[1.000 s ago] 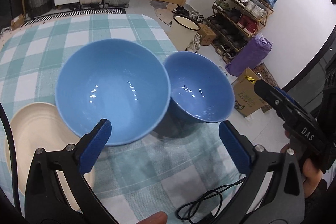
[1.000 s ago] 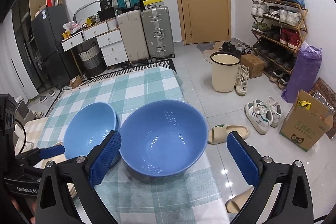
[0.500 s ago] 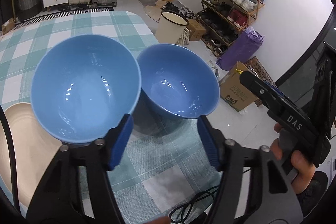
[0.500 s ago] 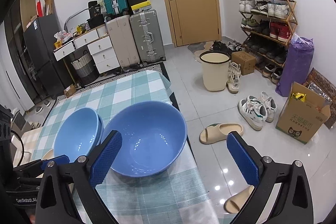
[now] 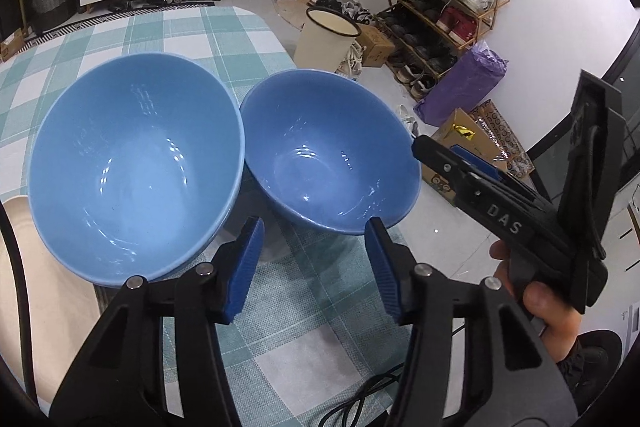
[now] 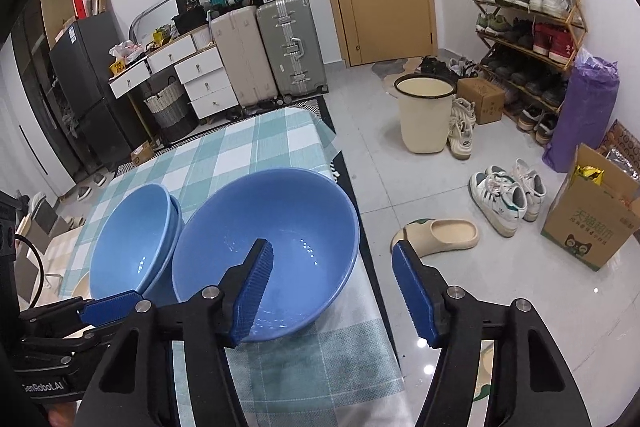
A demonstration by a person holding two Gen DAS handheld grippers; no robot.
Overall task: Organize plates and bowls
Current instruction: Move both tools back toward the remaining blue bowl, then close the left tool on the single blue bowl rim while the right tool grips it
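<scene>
Two blue bowls stand side by side on the checked tablecloth [image 5: 224,39]. The left bowl [image 5: 132,163] looks like a stack of two in the right wrist view [image 6: 132,239]. The right bowl [image 5: 328,155] sits at the table's right edge [image 6: 268,247]. A cream plate [image 5: 36,291] lies at the near left. My left gripper [image 5: 314,263] is open, just in front of the right bowl's near rim, holding nothing. My right gripper [image 6: 332,287] is open, with its left finger over the right bowl's inside and its right finger outside the rim.
The table's right edge drops to a tiled floor with a cream bin [image 6: 424,115], shoes, a slipper [image 6: 436,235] and a cardboard box [image 6: 596,215]. A black cable [image 5: 360,399] lies on the cloth near me. Suitcases and drawers stand beyond the table's far end.
Both grippers have narrowed their jaws and remain open. My left gripper has swung right toward the right bowl. My right gripper has come closer over that bowl's right rim.
</scene>
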